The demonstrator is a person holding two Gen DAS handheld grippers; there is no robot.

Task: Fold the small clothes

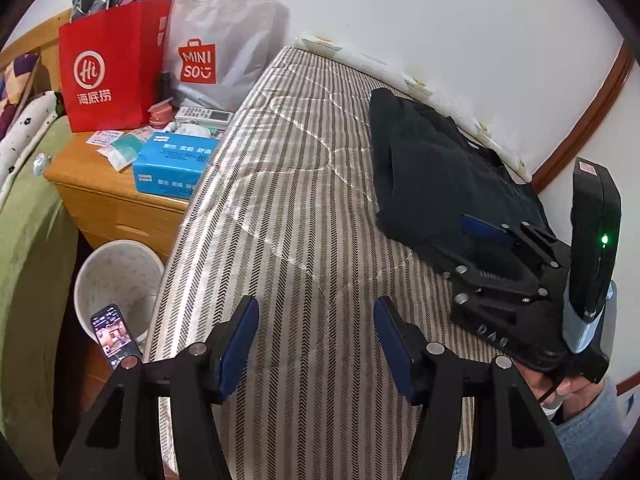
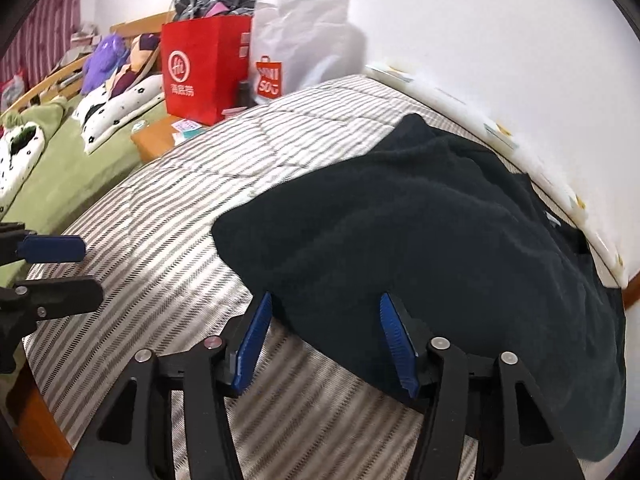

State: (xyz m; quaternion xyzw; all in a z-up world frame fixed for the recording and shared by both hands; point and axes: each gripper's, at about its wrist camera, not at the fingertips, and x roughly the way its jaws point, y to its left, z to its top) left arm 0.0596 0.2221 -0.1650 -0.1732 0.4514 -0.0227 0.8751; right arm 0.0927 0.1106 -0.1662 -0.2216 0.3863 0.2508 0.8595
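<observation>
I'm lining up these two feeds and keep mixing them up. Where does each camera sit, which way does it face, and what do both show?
Left wrist: sits on the left hand-held gripper, looks down the striped mattress toward the nightstand; shows its open fingers, the right hand-held gripper and a grey sleeve.
Right wrist: sits on the right hand-held gripper, faces the dark garment; shows its open fingers, with the left one at the left edge.
Shared: mattress, garment, red bag.
</observation>
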